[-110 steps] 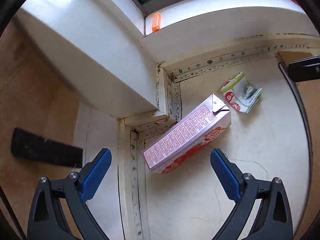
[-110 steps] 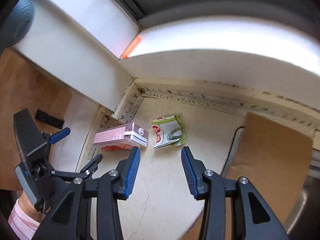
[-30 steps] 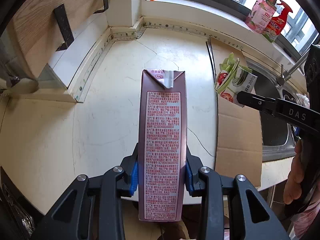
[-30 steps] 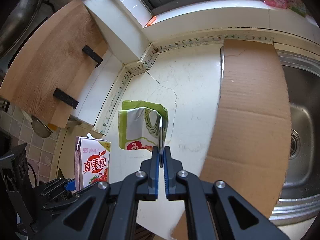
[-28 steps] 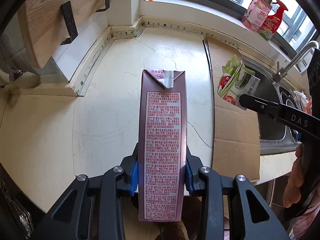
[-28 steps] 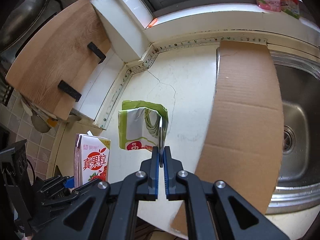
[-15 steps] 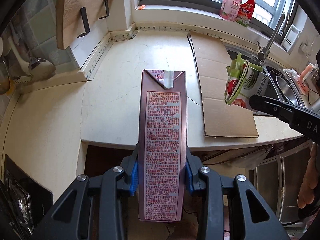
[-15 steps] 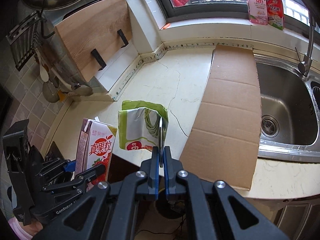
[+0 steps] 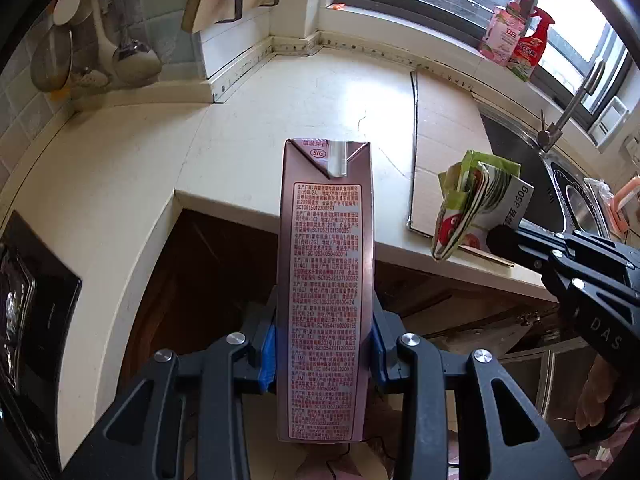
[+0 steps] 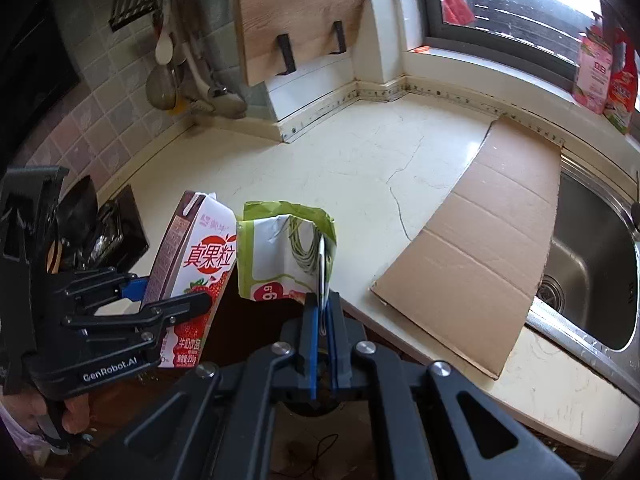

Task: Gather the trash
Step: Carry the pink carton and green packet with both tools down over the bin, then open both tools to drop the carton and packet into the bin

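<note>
A tall pink drink carton [image 9: 326, 280] with fine red print stands between the blue pads of my left gripper [image 9: 324, 344], which is shut on its sides; the same carton [image 10: 196, 276] shows a strawberry picture in the right wrist view. My right gripper [image 10: 323, 308] is shut on the edge of a crumpled green and white food packet [image 10: 280, 252]. From the left wrist camera that packet [image 9: 480, 204] hangs to the right, pinched by the right gripper [image 9: 496, 236]. Both items are held in the air off the counter's front edge.
The cream countertop [image 10: 340, 168] carries a flat cardboard sheet [image 10: 480, 240] beside a steel sink [image 10: 592, 264]. A wooden cutting board [image 10: 296, 16] and hanging utensils [image 10: 168, 76] line the back wall. Two bottles [image 9: 516, 36] stand on the windowsill. Dark cabinet fronts [image 9: 208, 280] lie below.
Both grippers have drawn back from the counter with the carton and packet still held; the counter edge and cabinet below have come into view, and the right view has rolled.
</note>
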The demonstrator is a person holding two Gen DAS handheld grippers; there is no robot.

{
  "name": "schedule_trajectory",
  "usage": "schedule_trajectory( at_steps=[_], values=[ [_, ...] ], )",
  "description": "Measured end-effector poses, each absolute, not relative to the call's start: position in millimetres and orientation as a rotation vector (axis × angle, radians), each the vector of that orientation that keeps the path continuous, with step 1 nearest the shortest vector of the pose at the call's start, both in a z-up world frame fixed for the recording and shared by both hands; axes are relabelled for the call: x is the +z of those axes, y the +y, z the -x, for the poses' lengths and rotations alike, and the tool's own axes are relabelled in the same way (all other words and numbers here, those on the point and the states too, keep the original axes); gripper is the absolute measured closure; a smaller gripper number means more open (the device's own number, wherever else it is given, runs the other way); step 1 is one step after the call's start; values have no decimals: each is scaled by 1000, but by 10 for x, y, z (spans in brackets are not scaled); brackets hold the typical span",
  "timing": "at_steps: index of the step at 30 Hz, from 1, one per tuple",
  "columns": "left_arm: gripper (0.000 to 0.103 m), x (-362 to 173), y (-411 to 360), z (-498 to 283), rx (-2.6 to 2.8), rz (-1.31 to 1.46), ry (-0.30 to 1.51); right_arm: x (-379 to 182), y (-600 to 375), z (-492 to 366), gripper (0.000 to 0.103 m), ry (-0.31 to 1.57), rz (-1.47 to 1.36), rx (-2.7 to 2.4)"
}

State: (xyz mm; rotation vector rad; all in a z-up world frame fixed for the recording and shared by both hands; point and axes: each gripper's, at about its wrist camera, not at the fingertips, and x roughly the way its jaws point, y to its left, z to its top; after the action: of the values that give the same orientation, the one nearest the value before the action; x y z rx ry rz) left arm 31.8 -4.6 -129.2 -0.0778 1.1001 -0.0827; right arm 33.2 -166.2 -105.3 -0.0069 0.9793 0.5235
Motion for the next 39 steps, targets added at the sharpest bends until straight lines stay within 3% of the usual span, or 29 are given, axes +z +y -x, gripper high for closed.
schedule_trajectory(
  at_steps=[9,23,33,36,39],
  values=[
    [68,-2021,93,59,24,106,1196,-1706,-1366,-103,99,1069,135,654],
    [68,-3876,347,180,105,243,1315,-3721,-879,-78,99,1319,214,661],
    [68,-4879,464,213,114,294,1406,-4640,-607,-172,98,1429,171,668],
    [42,-5006,518,209,114,282,1421,-4843,-533,-205,94,1489,137,707],
    [35,-5047,554,223,152,258,1413,-4993,-431,-210,89,1519,130,723]
  ],
)
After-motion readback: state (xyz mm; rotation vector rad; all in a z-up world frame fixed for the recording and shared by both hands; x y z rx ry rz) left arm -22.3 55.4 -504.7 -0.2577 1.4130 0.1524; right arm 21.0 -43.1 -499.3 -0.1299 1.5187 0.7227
